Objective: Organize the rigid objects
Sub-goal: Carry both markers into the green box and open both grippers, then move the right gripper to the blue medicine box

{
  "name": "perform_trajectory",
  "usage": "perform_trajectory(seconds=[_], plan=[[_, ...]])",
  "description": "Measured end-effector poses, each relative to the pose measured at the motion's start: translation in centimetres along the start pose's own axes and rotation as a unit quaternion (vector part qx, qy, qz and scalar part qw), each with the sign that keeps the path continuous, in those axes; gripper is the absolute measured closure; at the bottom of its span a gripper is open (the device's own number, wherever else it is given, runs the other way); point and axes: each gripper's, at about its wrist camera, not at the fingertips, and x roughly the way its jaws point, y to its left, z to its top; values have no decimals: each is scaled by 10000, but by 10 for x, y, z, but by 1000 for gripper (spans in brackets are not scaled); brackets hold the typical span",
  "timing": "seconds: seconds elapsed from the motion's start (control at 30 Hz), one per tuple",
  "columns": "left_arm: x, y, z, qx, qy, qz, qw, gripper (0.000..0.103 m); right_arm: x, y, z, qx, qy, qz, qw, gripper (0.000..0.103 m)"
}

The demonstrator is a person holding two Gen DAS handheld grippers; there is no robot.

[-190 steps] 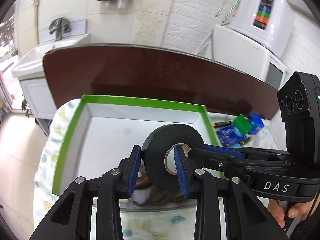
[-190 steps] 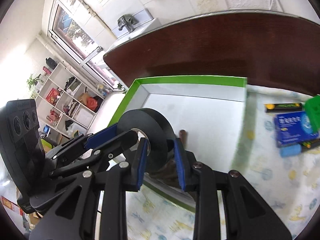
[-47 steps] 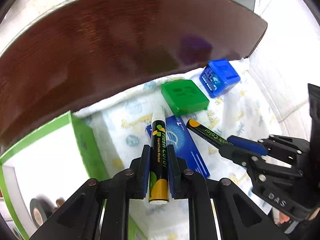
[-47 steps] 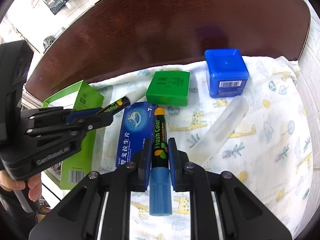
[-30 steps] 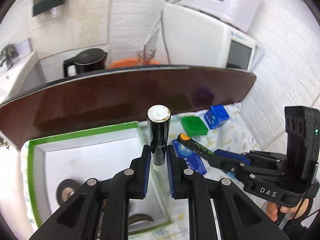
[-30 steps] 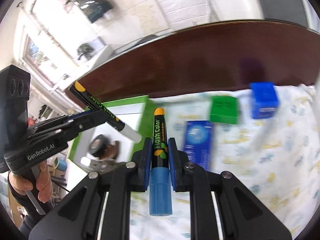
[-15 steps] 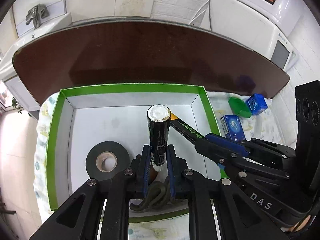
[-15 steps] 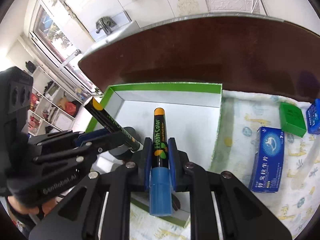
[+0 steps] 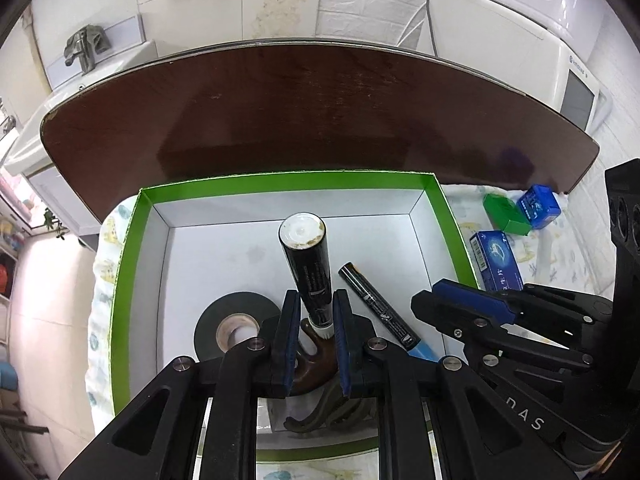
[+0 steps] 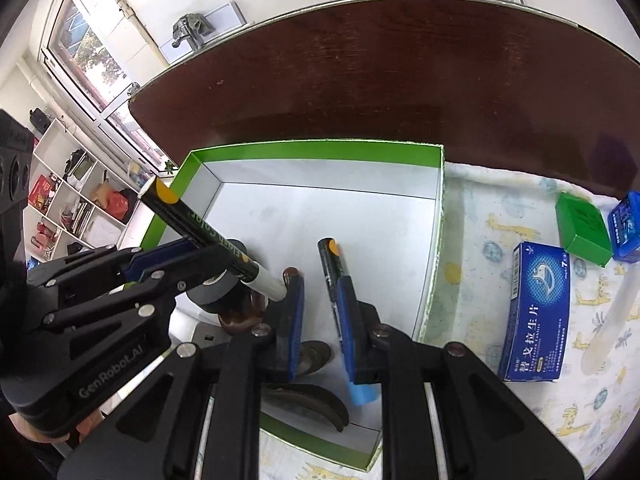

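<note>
A green-rimmed white box [image 9: 132, 240] [image 10: 320, 148] sits on a patterned cloth. My left gripper [image 9: 316, 320] is shut on a black chalk marker with a white cap [image 9: 308, 264], held tilted above the box; it shows in the right wrist view [image 10: 204, 236]. My right gripper [image 10: 320, 296] is open over the box. A second black marker with a blue cap [image 10: 334, 268] [image 9: 376, 308] lies in the box against the right finger [image 10: 348, 308]. A black tape roll [image 9: 236, 324] lies on the box floor.
A dark brown hook-shaped piece [image 9: 316, 364] lies at the box's near edge. On the cloth to the right are a blue medicine box [image 10: 536, 312], a green box [image 10: 584, 228], a blue cube box [image 10: 628, 224] and a clear tube [image 10: 612, 320]. A dark wooden table edge [image 9: 320, 92] runs behind.
My right gripper has opened and the blue-capped marker now lies in the box. Both grippers have come lower over the box. The left still holds its marker.
</note>
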Motion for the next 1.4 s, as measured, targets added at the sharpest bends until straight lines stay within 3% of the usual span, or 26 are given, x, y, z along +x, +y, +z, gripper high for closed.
perform_trajectory(seconds=[0.4, 0.53, 0.9, 1.07, 1.2, 1.23, 1.33, 1.4], plan=[[-9, 6, 9, -213, -159, 185, 9995, 88, -29, -20, -2, 205, -262, -1, 9994, 85], [-16, -5, 11, -179, -228, 29, 9996, 88, -45, -39, -5, 383, -451, -76, 9982, 85], [-15, -116, 14, 783, -166, -718, 9942, 83, -78, -153, -43, 1522, -595, -663, 9843, 85], [11, -162, 28, 1157, -71, -708, 9907, 82, -83, -171, -67, 1568, -476, -597, 9847, 84], [41, -187, 44, 1382, -3, -464, 9893, 82, -76, -166, -85, 1363, -223, -456, 9894, 83], [49, -191, 48, 1405, 48, -420, 9892, 82, -73, -165, -86, 1326, -192, -451, 9900, 80], [70, -199, 57, 1508, 159, -301, 9880, 82, -64, -161, -89, 1233, -119, -638, 9902, 54], [82, -201, 61, 1540, 232, -203, 9876, 82, -59, -156, -87, 1144, -133, -809, 9900, 48]])
